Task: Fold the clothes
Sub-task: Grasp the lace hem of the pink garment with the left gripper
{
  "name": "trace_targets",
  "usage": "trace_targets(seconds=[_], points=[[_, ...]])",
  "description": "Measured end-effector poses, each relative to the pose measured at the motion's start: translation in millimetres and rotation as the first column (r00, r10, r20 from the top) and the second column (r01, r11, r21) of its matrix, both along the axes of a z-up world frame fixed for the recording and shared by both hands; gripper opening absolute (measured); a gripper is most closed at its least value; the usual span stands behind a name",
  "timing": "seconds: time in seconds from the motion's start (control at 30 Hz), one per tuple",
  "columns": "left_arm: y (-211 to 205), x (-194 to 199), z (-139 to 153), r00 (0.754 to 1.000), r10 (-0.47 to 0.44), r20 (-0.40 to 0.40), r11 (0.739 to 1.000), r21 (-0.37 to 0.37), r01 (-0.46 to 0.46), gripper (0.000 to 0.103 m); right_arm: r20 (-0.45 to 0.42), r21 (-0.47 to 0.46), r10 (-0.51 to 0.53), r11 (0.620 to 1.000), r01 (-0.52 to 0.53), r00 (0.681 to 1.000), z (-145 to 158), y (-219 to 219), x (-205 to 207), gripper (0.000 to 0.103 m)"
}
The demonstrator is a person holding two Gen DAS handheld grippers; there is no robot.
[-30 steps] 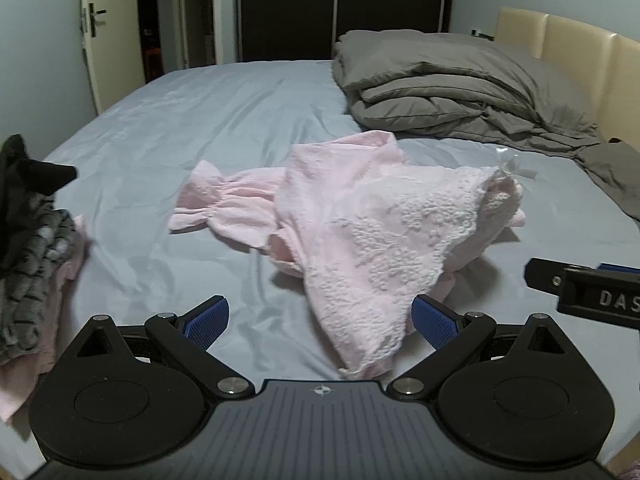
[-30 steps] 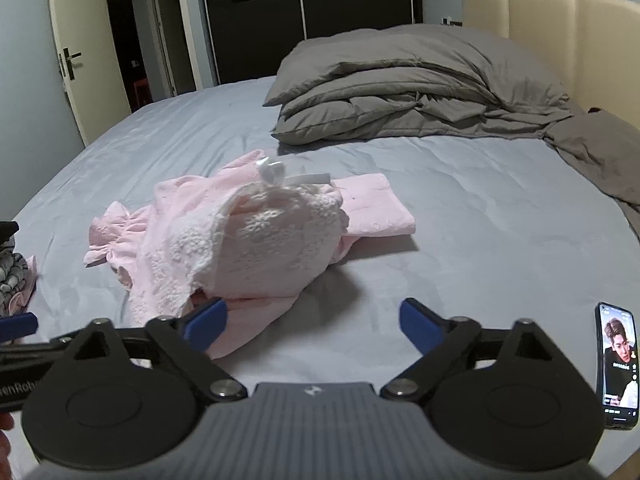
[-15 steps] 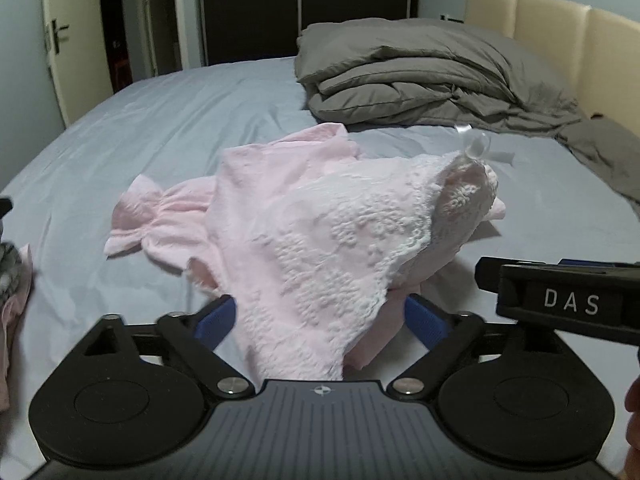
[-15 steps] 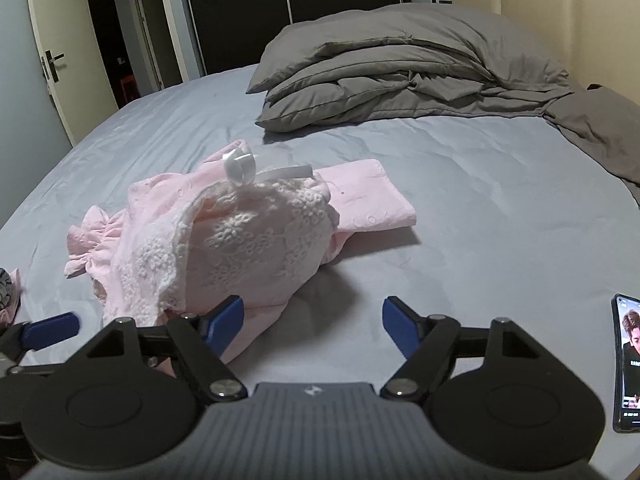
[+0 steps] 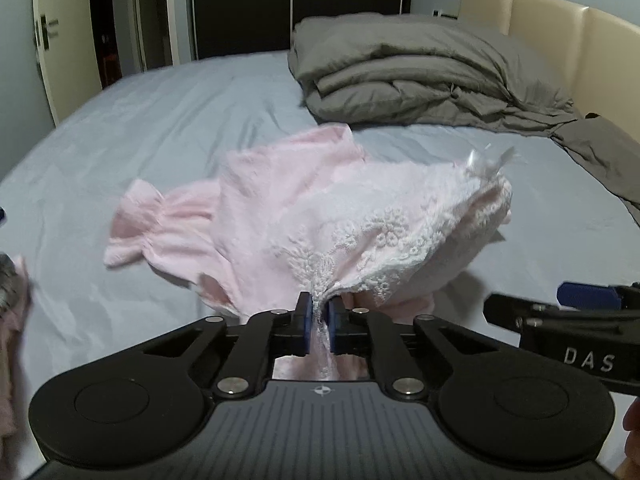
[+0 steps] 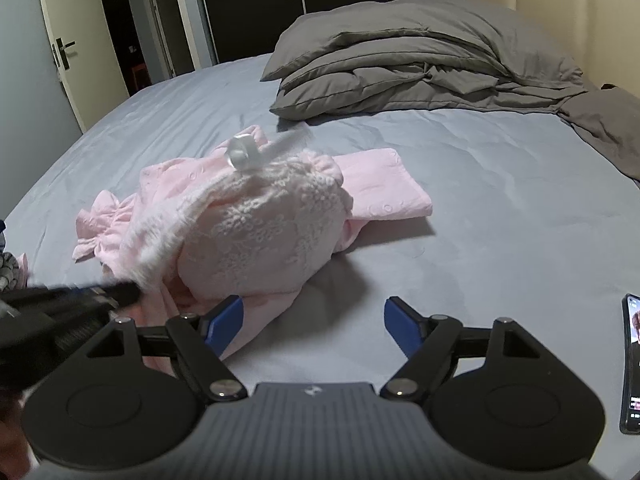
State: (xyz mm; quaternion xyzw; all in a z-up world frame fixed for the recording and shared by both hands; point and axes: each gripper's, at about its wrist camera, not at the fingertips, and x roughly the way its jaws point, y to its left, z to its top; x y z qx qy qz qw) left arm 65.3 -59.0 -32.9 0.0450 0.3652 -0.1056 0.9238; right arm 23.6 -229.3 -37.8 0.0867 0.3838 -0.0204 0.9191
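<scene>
The left claw was clenched on the lace-trimmed edge of the pink garment, a strip of white embroidery pinched between its blue pads and trailing down behind them. The garment lay crumpled in a heap around the middle of the bed, one ruffled sleeve spread toward the bed's left side and a white ribbon bow standing at the top of the heap. In the right wrist view a flat, folded part of the same pink cloth reached out toward the headboard side. The right claw was released, its blue pads wide apart, hovering just beside the near edge of the heap with the left pad over the cloth's hem. A folded grey duvet was piled at the far end of the bed by the headboard. A phone with a lit screen lay at the bed's right edge. Dark patterned clothing showed at the left edge.
</scene>
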Motion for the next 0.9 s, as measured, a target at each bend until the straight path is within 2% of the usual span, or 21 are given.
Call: trace_targets(seconds=[0.13,0.4,0.73,0.9], points=[[5,-14,18,0.998,-0.04,0.041,0.999,0.008,0.04,0.004,-0.001,0.005,0.017,1.0,-0.017,1.0,1,2,-5,0.081],[18,-53,53,0.992,-0.106,0.068,0.993,-0.052,0.109,0.003,0.055,-0.005,0.111,0.994,-0.111,0.992,20,23,-27,0.086],[30,-108,98,0.968,-0.186,0.166,0.97,-0.128,0.209,0.002,0.158,-0.028,0.193,0.981,-0.191,0.968,43,41,-54,0.09],[35,-132,115,0.956,-0.205,0.208,0.964,-0.126,0.234,0.002,0.197,-0.032,0.237,0.971,-0.235,0.951,59,49,-68,0.09]])
